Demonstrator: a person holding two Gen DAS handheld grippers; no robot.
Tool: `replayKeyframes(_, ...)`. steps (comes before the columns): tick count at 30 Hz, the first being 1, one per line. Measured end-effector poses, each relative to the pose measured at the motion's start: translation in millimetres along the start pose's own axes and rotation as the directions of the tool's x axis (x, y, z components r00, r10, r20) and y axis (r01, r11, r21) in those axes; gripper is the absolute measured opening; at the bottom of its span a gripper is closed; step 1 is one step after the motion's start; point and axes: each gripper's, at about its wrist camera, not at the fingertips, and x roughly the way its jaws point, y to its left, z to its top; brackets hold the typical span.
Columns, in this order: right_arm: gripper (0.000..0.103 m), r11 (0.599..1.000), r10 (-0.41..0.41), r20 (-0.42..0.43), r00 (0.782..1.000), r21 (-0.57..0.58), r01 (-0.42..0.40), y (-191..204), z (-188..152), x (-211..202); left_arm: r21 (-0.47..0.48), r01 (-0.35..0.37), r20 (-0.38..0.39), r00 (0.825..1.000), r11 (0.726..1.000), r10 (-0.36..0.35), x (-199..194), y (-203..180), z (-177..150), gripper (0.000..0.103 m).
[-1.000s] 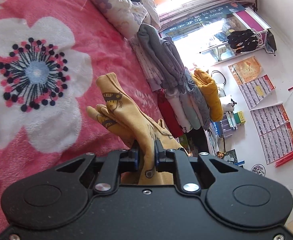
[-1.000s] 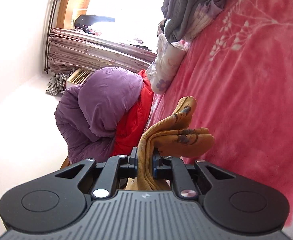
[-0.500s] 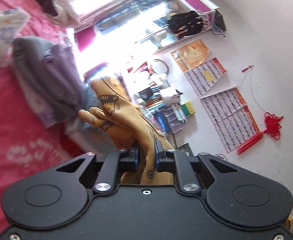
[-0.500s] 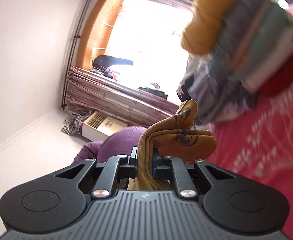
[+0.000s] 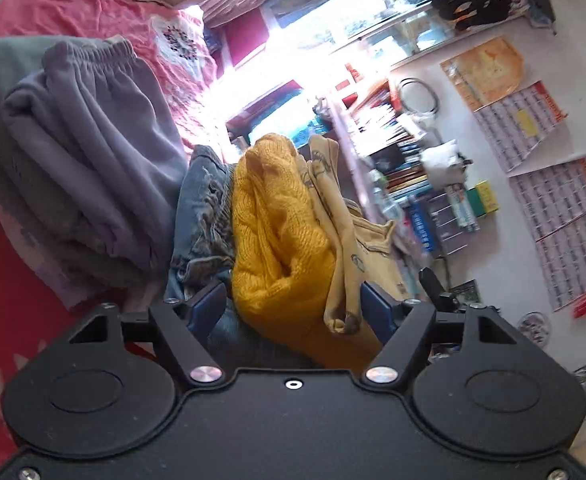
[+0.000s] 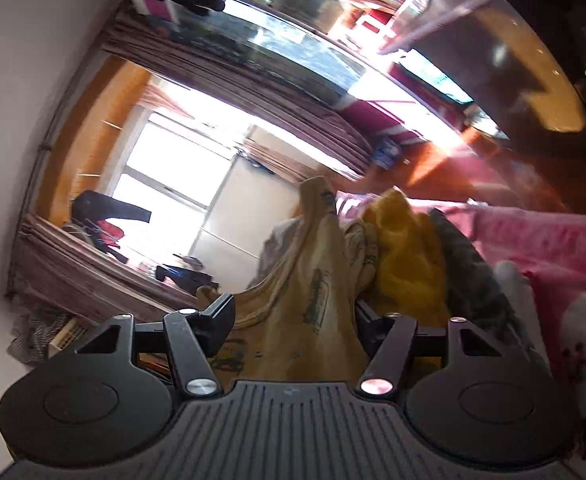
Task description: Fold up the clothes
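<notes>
A folded tan printed garment [image 5: 345,240] leans against a mustard knit sweater [image 5: 269,220] at the end of a stack of folded clothes. My left gripper [image 5: 290,296] is opening; both pieces sit between its spread jaws and the pads do not press them. In the right wrist view the same tan garment [image 6: 313,272] lies loose between the jaws of my right gripper [image 6: 293,306], which is also opening. The mustard sweater [image 6: 405,264] is just to its right.
Blue jeans [image 5: 201,216] and purple sweatpants [image 5: 89,160] stand in the stack on the pink blanket [image 5: 5,312]. A crowded bookshelf [image 5: 413,184] and wall calendars [image 5: 553,200] lie beyond. A bright window [image 6: 173,168] and curtains [image 6: 93,272] fill the right view.
Both grippers carried the tan garment from over the pink blanket to the clothes stack. Their jaws, shut on it before, now stand apart and the garment rests against the mustard sweater.
</notes>
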Motion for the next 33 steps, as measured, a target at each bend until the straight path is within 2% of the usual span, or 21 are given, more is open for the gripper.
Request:
replayKeyframes(2,0.056,0.999,0.014,0.010,1.000,-0.032,-0.013,-6,-2,1,-0.002,0.034,0.031,0.999,0.999,-0.034,-14,10,-11,0.072)
replayKeyframes(5,0.058,0.997,0.034,0.044,0.998,-0.064,-0.031,-5,-3,-5,0.004,0.039,0.029,0.999,0.999,-0.039,-36,19,-28,0.072)
replayKeyframes(9,0.067,0.997,-0.005,0.111,0.994,-0.082,0.014,-9,-7,-40,0.087,-0.011,0.043,0.999,0.996,0.008,-86,21,-56,0.073)
replayKeyframes(12,0.070,0.995,-0.042,0.107,0.993,-0.088,0.051,-21,-37,-80,0.147,-0.098,0.082,0.993,0.984,0.086,-131,31,-84,0.076)
replayKeyframes(14,0.075,0.994,-0.046,0.052,0.998,-0.097,0.051,-21,-72,-96,0.180,-0.181,0.117,0.980,0.967,0.162,-164,39,-104,0.081)
replayKeyframes(16,0.083,0.991,-0.048,-0.011,0.999,-0.123,0.046,-12,-117,-108,0.200,-0.288,0.143,0.954,0.936,0.263,-191,43,-120,0.082)
replayKeyframes(17,0.088,0.990,-0.047,-0.046,0.998,-0.139,0.040,-7,-139,-112,0.207,-0.325,0.155,0.942,0.923,0.297,-208,46,-131,0.083)
replayKeyframes(19,0.091,0.985,-0.025,-0.134,0.991,-0.174,0.001,18,-188,-128,0.237,-0.386,0.180,0.919,0.891,0.350,-245,48,-150,0.086)
replayKeyframes(20,0.092,0.981,-0.016,-0.176,0.984,-0.195,-0.019,29,-209,-132,0.252,-0.425,0.206,0.901,0.869,0.381,-265,47,-159,0.091)
replayKeyframes(23,0.099,0.954,-0.009,-0.289,0.957,-0.290,-0.078,67,-273,-142,0.293,-0.532,0.298,0.840,0.794,0.453,-329,40,-188,0.098)
replayKeyframes(25,0.100,0.930,-0.018,-0.333,0.943,-0.351,-0.106,99,-312,-156,0.276,-0.599,0.364,0.789,0.752,0.495,-367,39,-204,0.100)
replayKeyframes(27,0.103,0.901,-0.025,-0.362,0.932,-0.412,-0.136,124,-344,-164,0.244,-0.681,0.432,0.714,0.690,0.551,-401,35,-222,0.103)
replayKeyframes(28,0.103,0.887,-0.033,-0.371,0.928,-0.440,-0.144,133,-358,-168,0.222,-0.728,0.464,0.664,0.649,0.587,-415,34,-231,0.103)
replayKeyframes(29,0.103,0.871,-0.045,-0.380,0.924,-0.467,-0.150,142,-373,-172,0.203,-0.761,0.488,0.625,0.617,0.610,-427,32,-240,0.103)
replayKeyframes(30,0.103,0.855,-0.056,-0.388,0.920,-0.494,-0.156,150,-388,-176,0.188,-0.779,0.509,0.598,0.598,0.619,-437,32,-249,0.103)
replayKeyframes(33,0.103,0.816,-0.126,-0.415,0.901,-0.560,-0.143,168,-426,-189,0.112,-0.808,0.544,0.537,0.578,0.645,-461,36,-278,0.103)
